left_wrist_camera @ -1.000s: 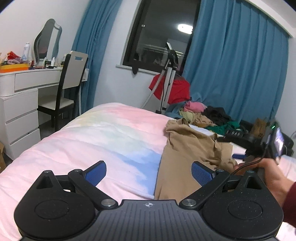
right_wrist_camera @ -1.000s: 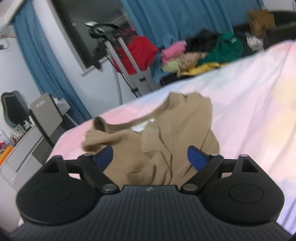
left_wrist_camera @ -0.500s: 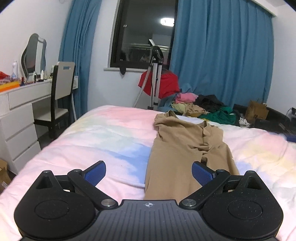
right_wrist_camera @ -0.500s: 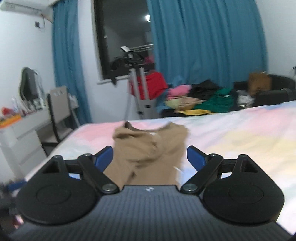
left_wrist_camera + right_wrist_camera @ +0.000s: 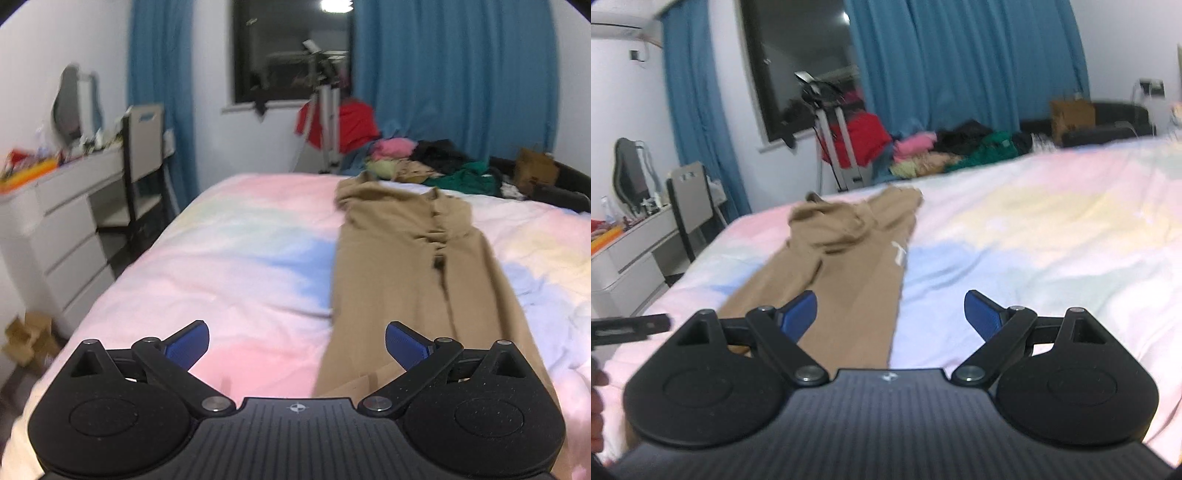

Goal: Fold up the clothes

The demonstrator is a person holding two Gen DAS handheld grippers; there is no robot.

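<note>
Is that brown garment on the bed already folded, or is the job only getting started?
Only getting started, it seems. The tan trousers lie lengthwise on the pastel bedspread, roughly laid out, waist end still rumpled, with no cross fold visible. Nothing is in hand: the left gripper and right gripper are both open and empty. Left: folding them, plus perhaps the pile of clothes beyond the bed.

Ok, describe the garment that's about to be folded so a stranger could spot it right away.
Start at the big bed with the pastel quilt. A pair of tan trousers lies lengthwise on it. It is the only garment on the quilt; the other clothes sit heaped beyond the far edge.
</note>
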